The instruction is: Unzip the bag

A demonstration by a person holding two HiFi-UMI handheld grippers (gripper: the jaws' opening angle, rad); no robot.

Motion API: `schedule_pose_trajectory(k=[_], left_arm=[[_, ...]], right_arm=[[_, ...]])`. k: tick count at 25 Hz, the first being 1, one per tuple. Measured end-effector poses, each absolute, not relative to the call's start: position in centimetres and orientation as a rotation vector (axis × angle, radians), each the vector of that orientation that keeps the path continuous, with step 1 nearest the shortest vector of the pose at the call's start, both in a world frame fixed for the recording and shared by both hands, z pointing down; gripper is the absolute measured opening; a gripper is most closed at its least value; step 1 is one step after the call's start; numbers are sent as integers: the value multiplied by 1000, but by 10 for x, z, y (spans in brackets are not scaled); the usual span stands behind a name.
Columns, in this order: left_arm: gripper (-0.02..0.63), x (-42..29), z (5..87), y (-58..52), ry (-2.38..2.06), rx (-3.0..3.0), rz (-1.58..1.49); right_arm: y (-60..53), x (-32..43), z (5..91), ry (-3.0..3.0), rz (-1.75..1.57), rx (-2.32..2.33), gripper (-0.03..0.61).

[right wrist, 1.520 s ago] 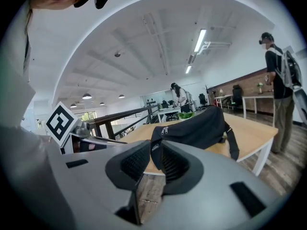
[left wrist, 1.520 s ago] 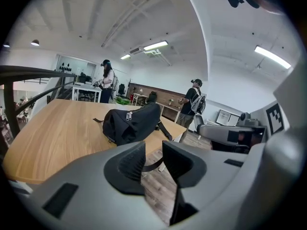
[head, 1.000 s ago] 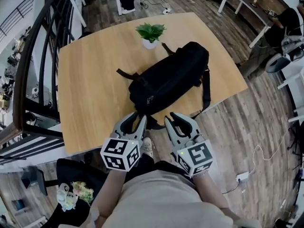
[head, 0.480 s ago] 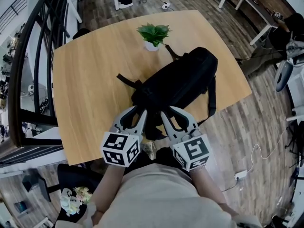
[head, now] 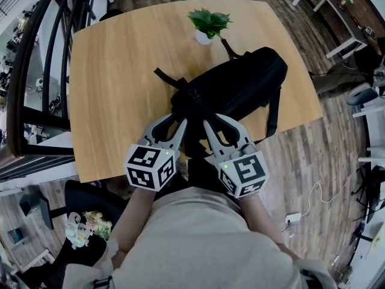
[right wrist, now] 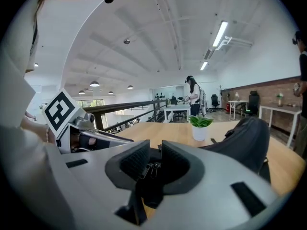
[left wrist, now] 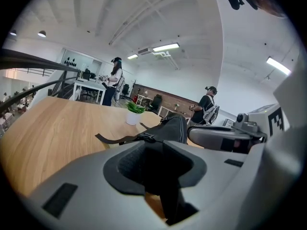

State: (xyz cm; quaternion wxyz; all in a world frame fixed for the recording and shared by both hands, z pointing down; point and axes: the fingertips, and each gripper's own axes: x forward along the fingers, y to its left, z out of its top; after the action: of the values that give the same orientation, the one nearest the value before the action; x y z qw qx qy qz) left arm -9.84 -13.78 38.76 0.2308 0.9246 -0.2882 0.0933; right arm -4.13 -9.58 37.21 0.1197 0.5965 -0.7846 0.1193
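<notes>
at the near edge of the table (head: 108,95), the black bag (head: 231,92) lies slantwise, its end between both tools. left gripper (head: 178,121): jaws apart around dark bag fabric, no pinch evident. right gripper (head: 215,121): jaws narrowly apart, zip pulls (right wrist: 150,169) hanging between, unpinched. advise clamping fabric first, then one pull, drawing along the zip. potted plant (head: 209,24) crowds the far end; open table lies left.

The person wears a pale beige top (head: 198,239); the left gripper (head: 176,124) and right gripper (head: 215,123) are 2 light grey moulded shells with curved jaws; black ribbed pads (right wrist: 132,159) line them; each carries a white cube (head: 150,167) printed with black square markers; 1 small green light (head: 225,167) glows on the right cube (head: 243,173).
</notes>
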Motion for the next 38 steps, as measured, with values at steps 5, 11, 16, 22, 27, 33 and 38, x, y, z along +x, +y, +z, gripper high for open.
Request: schedule_pose_trajectory(k=[5,11,16,22,27,33,38], left_arm=[[141,-98,387,-128,-817,2497,239],[176,-97,395,-110,-803,2366,167],[198,-92,402,-99,-801,2343,186],[199,-92,413,-102,-807,2308,190],[198,-90,426,-102,-754,2292,221],[193,-83,430,-99,-686,2303,229],[125,-79,430,-96,-632,2298,202]], right_arm=[[-91,-36,371,-2325,362,1692,69],[-78,-25,374,-2326,385,1647,69],[-69,-25,381,-2330,387,1591,69],[-69,-33,391,-2331,397,1534,69],[-71,-43,400,-2317,414,1508,69],[-72,-51,412,-2292,440,1498,68],[-75,-52,419,-2277,464,1513,69]])
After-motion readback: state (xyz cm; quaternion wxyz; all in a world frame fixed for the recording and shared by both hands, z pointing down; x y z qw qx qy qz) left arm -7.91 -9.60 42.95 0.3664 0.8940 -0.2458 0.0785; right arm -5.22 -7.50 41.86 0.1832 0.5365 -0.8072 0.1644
